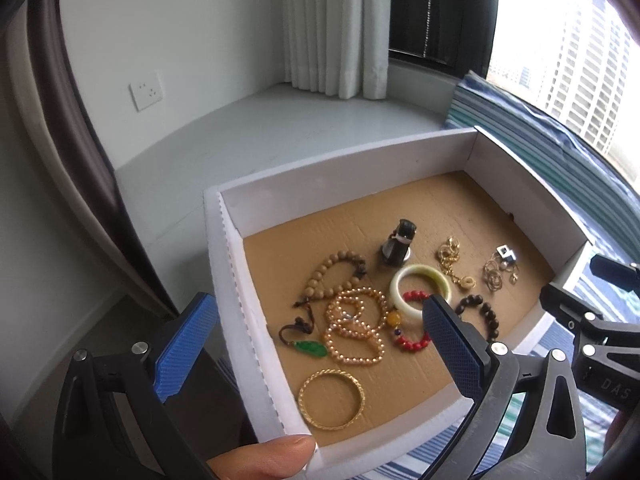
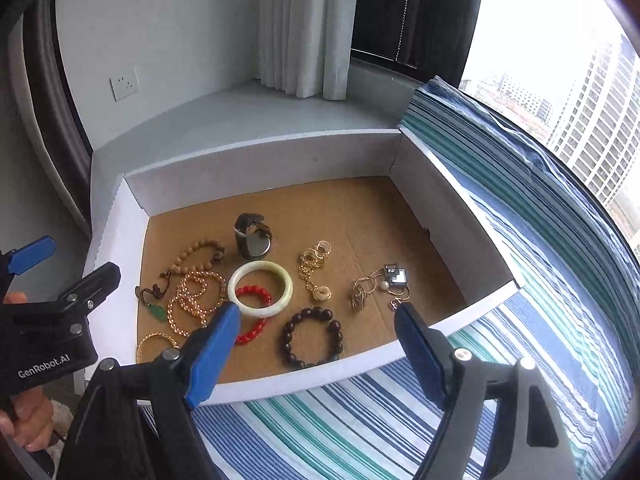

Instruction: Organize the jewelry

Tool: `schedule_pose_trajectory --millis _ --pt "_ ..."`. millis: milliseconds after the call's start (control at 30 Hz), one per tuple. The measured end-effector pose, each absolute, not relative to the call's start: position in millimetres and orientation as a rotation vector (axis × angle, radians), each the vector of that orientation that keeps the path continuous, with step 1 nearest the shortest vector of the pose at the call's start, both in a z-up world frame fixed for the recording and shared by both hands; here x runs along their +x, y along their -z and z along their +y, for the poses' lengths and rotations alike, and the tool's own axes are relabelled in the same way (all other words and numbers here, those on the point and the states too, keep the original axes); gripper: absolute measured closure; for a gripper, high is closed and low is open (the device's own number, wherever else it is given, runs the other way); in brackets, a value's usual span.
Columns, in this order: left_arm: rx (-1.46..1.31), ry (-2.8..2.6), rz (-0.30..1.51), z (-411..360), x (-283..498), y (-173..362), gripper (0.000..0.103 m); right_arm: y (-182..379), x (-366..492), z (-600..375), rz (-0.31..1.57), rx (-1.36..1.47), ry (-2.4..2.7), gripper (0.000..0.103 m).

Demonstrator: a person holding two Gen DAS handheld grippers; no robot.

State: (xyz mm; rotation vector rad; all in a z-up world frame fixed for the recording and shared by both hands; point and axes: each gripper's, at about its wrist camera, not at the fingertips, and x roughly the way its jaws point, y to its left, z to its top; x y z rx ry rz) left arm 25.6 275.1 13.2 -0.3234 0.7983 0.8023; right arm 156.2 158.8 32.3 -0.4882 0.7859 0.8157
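1. All jewelry is kept in one shallow white box with a brown cardboard floor, set on striped bedding by the window; low walls probably keep loose pieces from rolling off.
2. The jade bangle is taken as landmark, lying mid-floor. A red bead bracelet is threaded partly under and through it, so the two likely need separating.
3. Left of the bangle: a pearl strand, a tan bead bracelet, a green pendant and a gold bangle, bunched and overlapping.
4. Behind the bangle: a dark watch, standing on its band.
5. Right of the bangle: a gold chain; further right, thin rings and a square pendant. In front: a dark bead bracelet, lying clear.
6. The left gripper is held with jaws wide apart, nothing between them, above the box's left side.
7. The right gripper is likewise spread and empty, poised over the dark bracelet, judged the easiest pick.
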Motion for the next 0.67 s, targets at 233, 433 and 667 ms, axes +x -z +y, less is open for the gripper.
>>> schedule_pose_trajectory --millis 233,433,667 --pt "-0.323 -0.838 0.798 276.2 22.4 -19.0 0.001 -38.5 148.7 167.6 0.776 -0.496 -0.837 0.022" --pt "-0.345 -0.842 0.807 279.5 20.2 -15.9 0.001 -36.9 149.1 167.1 0.781 -0.491 -0.835 0.022" --pt "-0.335 -0.839 0.774 273.0 19.4 -15.2 0.001 -34.4 150.5 165.6 0.797 -0.480 -0.841 0.022"
